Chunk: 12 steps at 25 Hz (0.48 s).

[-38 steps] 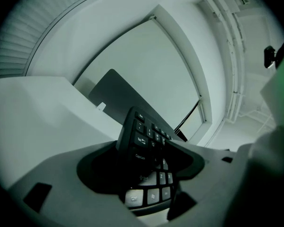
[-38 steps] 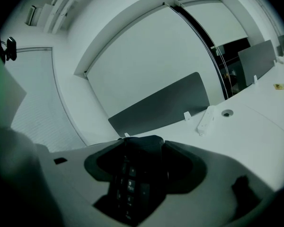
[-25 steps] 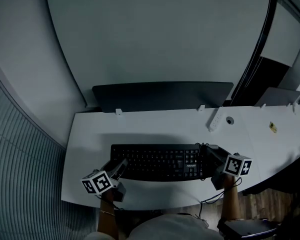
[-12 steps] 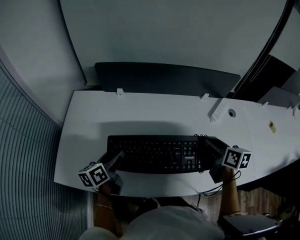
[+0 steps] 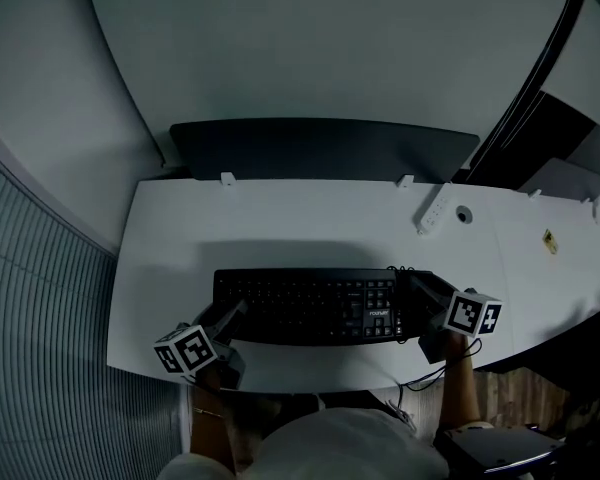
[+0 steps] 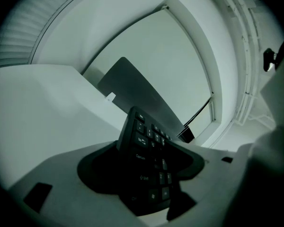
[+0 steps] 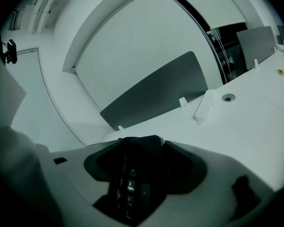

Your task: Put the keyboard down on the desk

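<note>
A black keyboard (image 5: 310,306) hangs level just over the near part of the white desk (image 5: 280,218) and casts a shadow behind itself. My left gripper (image 5: 232,318) is shut on its left end, and the keys (image 6: 149,160) run away between the jaws in the left gripper view. At the other end my right gripper (image 5: 420,290) is shut on the number-pad side, where the keyboard (image 7: 132,174) fills the gap between the jaws in the right gripper view. Its cable (image 5: 400,268) leaves at the back right corner.
A dark divider panel (image 5: 320,148) stands along the desk's far edge. A white power strip (image 5: 433,209) and a cable hole (image 5: 464,214) lie at the back right, with a small yellow tag (image 5: 549,243) farther right. A dark chair (image 5: 490,448) sits below the desk's front edge.
The head view has shifted a little. The keyboard stays gripped at both ends and has barely moved over the desk.
</note>
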Available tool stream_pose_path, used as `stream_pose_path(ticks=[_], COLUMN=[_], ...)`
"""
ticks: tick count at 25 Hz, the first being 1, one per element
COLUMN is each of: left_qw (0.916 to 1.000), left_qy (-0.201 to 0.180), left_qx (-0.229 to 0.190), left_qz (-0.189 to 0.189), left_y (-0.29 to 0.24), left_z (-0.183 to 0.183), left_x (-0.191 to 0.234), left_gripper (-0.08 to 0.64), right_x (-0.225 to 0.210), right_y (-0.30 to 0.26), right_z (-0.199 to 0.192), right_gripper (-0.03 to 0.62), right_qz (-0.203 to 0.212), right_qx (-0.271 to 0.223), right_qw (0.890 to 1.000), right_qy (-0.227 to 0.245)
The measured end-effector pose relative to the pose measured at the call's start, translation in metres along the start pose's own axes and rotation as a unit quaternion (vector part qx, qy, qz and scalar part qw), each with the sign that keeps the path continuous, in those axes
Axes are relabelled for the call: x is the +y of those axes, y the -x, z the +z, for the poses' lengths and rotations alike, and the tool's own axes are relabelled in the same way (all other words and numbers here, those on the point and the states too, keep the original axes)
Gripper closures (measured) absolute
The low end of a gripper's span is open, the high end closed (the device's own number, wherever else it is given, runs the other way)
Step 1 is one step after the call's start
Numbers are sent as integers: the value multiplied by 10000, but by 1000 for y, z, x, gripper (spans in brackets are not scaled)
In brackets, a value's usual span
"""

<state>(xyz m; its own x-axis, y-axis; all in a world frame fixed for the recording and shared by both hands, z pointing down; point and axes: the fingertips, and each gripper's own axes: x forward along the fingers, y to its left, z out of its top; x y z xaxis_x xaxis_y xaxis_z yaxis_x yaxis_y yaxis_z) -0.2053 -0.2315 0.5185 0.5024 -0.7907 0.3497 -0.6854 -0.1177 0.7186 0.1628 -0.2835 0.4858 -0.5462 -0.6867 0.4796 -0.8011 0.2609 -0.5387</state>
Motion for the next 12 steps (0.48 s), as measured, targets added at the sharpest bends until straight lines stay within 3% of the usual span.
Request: stream_pose_path(ticks=[6, 12], left_qw=[9993, 9973], left_qy=[116, 156], left_qx=[333, 516], left_qz=[112, 504], left_y=[-57, -53], left_z=[-29, -36], left_x=[26, 29], left_gripper=[262, 261], right_x=[-65, -72], right_y=[-33, -40], right_z=[-24, -35], right_gripper=[351, 351], right_qz=[-132, -100], right_qx=[153, 461], right_qw=[9994, 9978], right_qy=[-279, -455])
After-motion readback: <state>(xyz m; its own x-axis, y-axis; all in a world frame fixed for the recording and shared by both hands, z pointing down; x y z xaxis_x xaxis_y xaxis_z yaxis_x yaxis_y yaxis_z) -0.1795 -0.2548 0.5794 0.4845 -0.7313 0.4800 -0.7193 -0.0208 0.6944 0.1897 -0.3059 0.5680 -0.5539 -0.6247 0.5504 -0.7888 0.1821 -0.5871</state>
